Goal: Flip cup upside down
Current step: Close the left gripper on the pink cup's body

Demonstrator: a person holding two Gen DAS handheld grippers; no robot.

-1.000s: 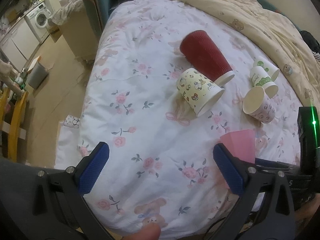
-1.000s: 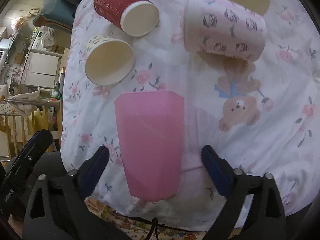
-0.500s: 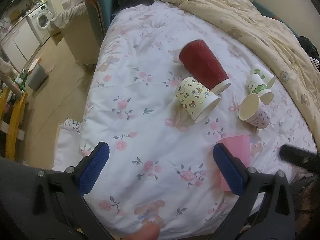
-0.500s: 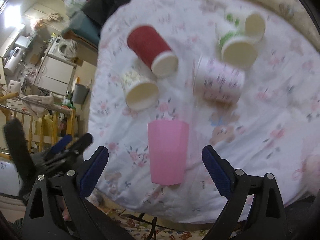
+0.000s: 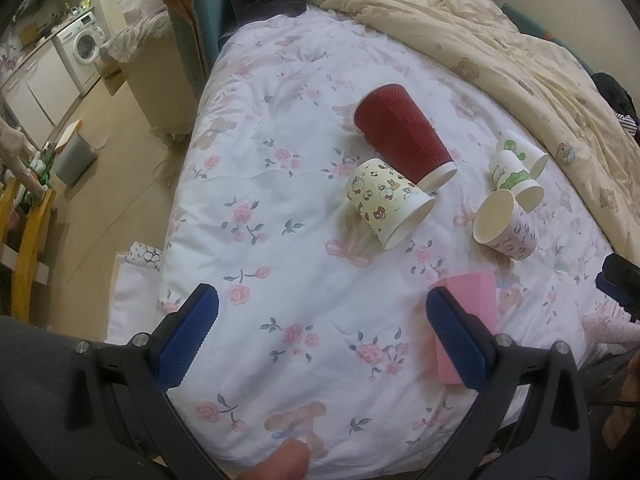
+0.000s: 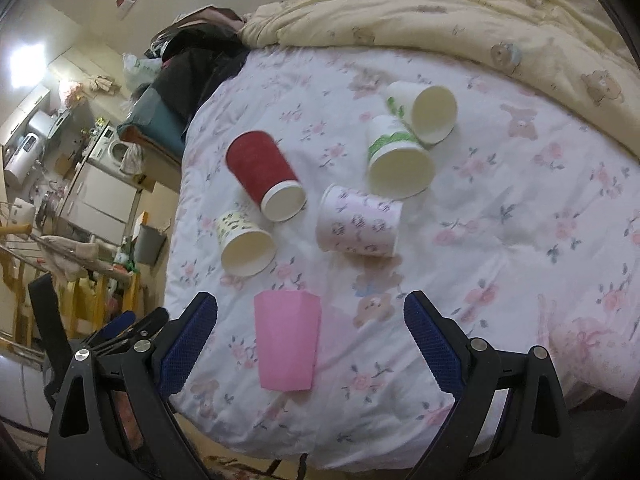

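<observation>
A pink plastic cup (image 6: 288,340) stands upside down on the floral bedsheet near the bed's front edge; it also shows in the left wrist view (image 5: 474,312), partly behind my left gripper's right finger. Several paper cups lie on their sides beyond it: a red cup (image 6: 264,178), a yellow cartoon cup (image 6: 244,242), a pink-patterned cup (image 6: 360,226) and two green-printed cups (image 6: 400,156). My right gripper (image 6: 310,340) is open and empty, drawn back above the pink cup. My left gripper (image 5: 320,336) is open and empty over the sheet.
A cream quilt (image 5: 500,40) is bunched along the far side of the bed. The bed's left edge drops to the floor, with a bin (image 5: 74,156) and a washing machine (image 5: 82,46) beyond. The bed's near edge (image 6: 320,452) lies just under both grippers.
My right gripper has pulled back and up from the pink cup, which now looks smaller and stands free. My left gripper has risen slightly, and the right gripper has slid out of its view.
</observation>
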